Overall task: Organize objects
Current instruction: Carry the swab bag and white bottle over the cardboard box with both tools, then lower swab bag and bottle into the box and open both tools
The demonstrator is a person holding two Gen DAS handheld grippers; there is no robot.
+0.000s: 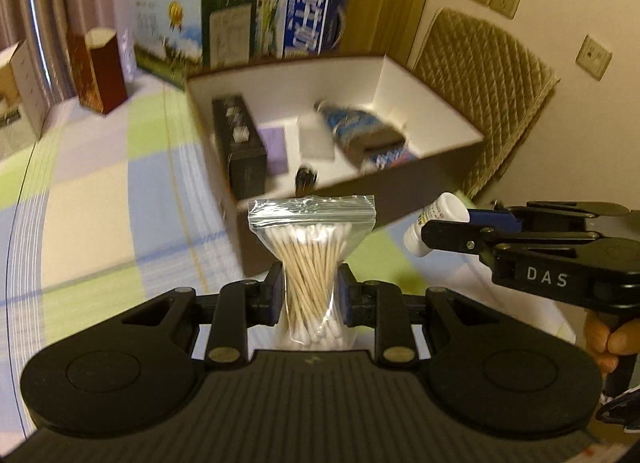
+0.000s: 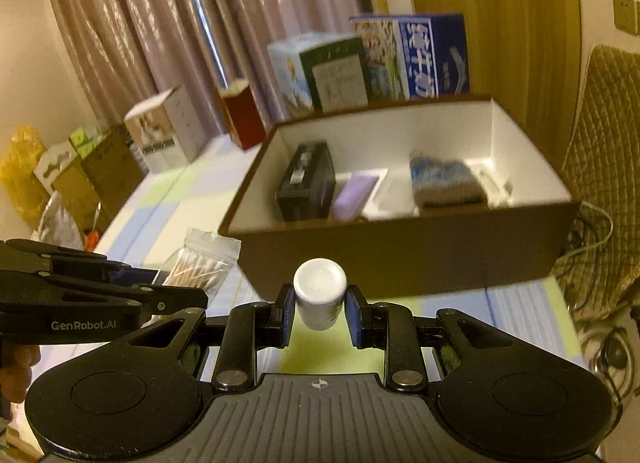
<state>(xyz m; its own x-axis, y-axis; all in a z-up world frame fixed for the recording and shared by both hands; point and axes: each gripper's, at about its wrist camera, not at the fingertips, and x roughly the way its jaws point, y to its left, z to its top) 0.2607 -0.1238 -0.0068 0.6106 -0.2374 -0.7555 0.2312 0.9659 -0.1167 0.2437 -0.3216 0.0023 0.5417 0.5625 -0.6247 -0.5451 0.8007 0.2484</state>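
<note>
My left gripper [image 1: 310, 295] is shut on a clear zip bag of cotton swabs [image 1: 312, 259], pinched at its middle and held upright in front of the brown box [image 1: 360, 199]. My right gripper [image 2: 319, 313] is shut on a small white bottle [image 2: 320, 297], its cap facing the camera. In the left wrist view the right gripper [image 1: 444, 229] shows at the right with the bottle [image 1: 434, 223]. In the right wrist view the left gripper [image 2: 176, 291] shows at the left with the swab bag [image 2: 200, 263]. The open box [image 2: 400, 251] holds a black case [image 2: 308, 187], a purple item [image 2: 356, 197] and a blue packet [image 2: 444, 181].
Cartons [image 1: 192, 35] and a red box [image 1: 100, 71] stand behind the brown box on a checked cloth [image 1: 100, 203]. A quilted chair back [image 1: 488, 79] is at the right, curtains [image 2: 160, 23] behind. More boxes [image 2: 80, 175] sit on the floor at the left.
</note>
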